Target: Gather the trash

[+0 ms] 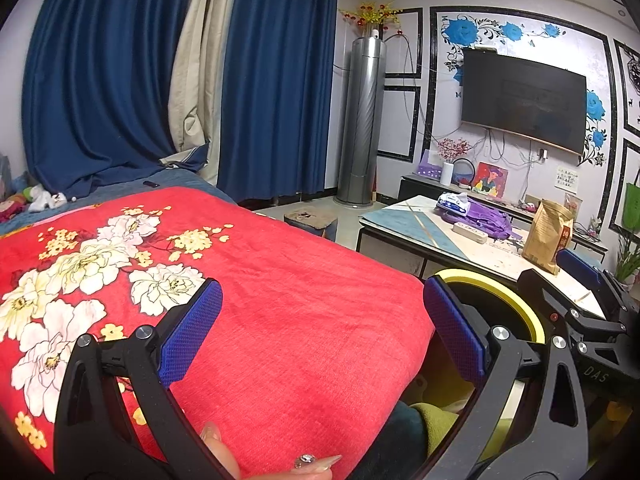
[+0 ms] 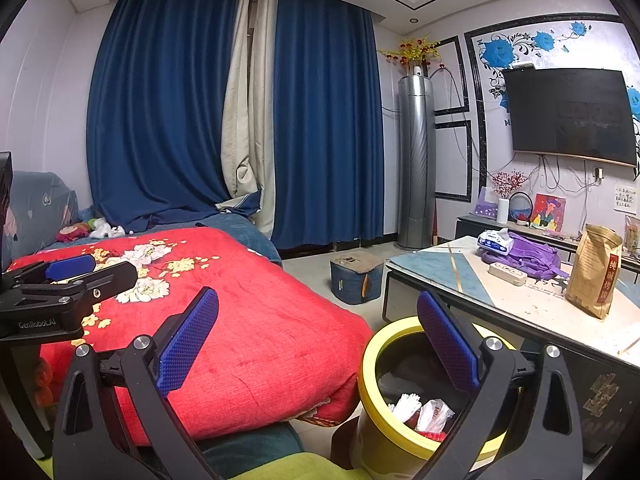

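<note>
A yellow-rimmed trash bin stands on the floor between the red blanket and the coffee table; white and red wrappers lie inside it. Its rim also shows in the left wrist view. My left gripper is open and empty, held over the red floral blanket. My right gripper is open and empty, above the blanket's edge and the bin. The left gripper shows at the left of the right wrist view; the right gripper shows at the right of the left wrist view.
A coffee table on the right carries a brown paper bag, a purple cloth, a tissue pack and a white power strip. A small blue stool stands on the floor. Toys lie by the curtains.
</note>
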`<state>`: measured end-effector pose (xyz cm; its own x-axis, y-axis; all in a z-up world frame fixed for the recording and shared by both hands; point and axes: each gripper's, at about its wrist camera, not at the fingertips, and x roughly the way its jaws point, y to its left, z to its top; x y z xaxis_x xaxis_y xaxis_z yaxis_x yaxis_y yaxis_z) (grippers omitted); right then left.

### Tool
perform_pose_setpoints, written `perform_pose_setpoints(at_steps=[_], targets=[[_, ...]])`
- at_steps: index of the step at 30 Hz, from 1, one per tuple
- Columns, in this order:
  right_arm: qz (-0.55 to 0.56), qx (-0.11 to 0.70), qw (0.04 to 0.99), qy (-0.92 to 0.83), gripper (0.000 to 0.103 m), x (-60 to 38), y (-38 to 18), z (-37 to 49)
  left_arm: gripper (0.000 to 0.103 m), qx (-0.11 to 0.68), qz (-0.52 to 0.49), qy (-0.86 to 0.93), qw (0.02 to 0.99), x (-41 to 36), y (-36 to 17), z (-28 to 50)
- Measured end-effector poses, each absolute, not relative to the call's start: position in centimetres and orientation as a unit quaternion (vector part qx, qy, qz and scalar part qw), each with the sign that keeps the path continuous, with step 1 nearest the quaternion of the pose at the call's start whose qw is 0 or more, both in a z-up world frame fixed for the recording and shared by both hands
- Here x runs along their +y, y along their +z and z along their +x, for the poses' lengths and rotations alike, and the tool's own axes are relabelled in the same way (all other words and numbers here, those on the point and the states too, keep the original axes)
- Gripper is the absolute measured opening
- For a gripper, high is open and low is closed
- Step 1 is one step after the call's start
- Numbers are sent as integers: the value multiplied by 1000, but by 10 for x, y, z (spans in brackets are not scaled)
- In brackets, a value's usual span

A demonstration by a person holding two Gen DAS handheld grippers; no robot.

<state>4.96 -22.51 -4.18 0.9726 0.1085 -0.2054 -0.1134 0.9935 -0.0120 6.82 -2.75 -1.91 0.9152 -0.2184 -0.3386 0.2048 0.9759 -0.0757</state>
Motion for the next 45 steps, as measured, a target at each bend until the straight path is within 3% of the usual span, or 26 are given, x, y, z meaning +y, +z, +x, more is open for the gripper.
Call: perform_pose_setpoints(at_steps=[37,41,45], targets=[[-23,112,991,71,97,-219,-43,55,92,197,-38,-79,976,-22,-21,70],[-53,133,981,130,97,-179,-35,73,92,228,-70,15,971,29,-12,82],[-63,196,947,248,97,-82,-25,112,92,252,-136,180,941,155,-7,74]])
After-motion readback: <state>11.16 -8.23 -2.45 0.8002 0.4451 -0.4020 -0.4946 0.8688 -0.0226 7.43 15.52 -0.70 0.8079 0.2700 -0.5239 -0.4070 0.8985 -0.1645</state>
